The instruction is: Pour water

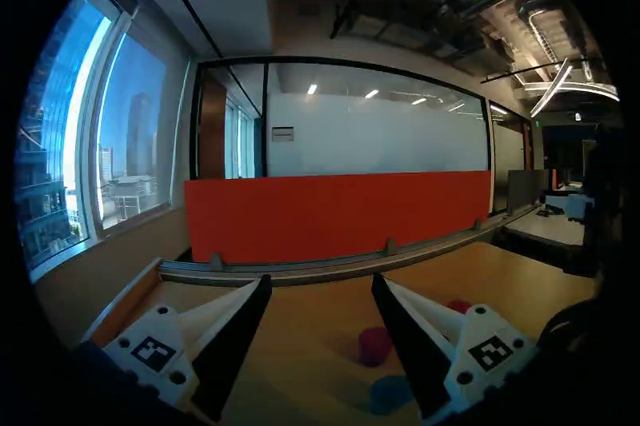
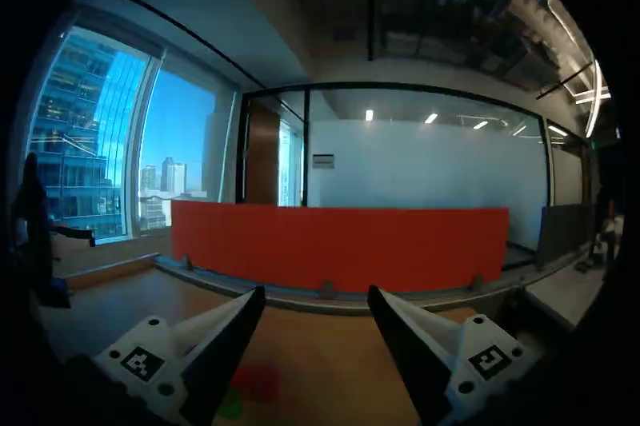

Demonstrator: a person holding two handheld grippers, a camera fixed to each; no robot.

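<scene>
My left gripper (image 1: 320, 278) is open above a wooden table (image 1: 320, 322), nothing between its fingers. Below and between those fingers stands a small magenta cup (image 1: 374, 344), with a blue cup-like object (image 1: 390, 394) nearer to me and another red object (image 1: 458, 306) partly hidden behind the right finger. My right gripper (image 2: 314, 292) is also open and empty over the same wooden table (image 2: 320, 346). Low in the right gripper view lie a blurred red object (image 2: 256, 382) and a green one (image 2: 232, 406), partly covered by the left finger.
An orange partition (image 1: 336, 214) with a grey rail runs along the table's far edge. Tall windows (image 1: 128, 146) line the left wall. Another desk (image 1: 552, 226) lies to the right. A dark upright shape (image 2: 32, 226) stands at the far left.
</scene>
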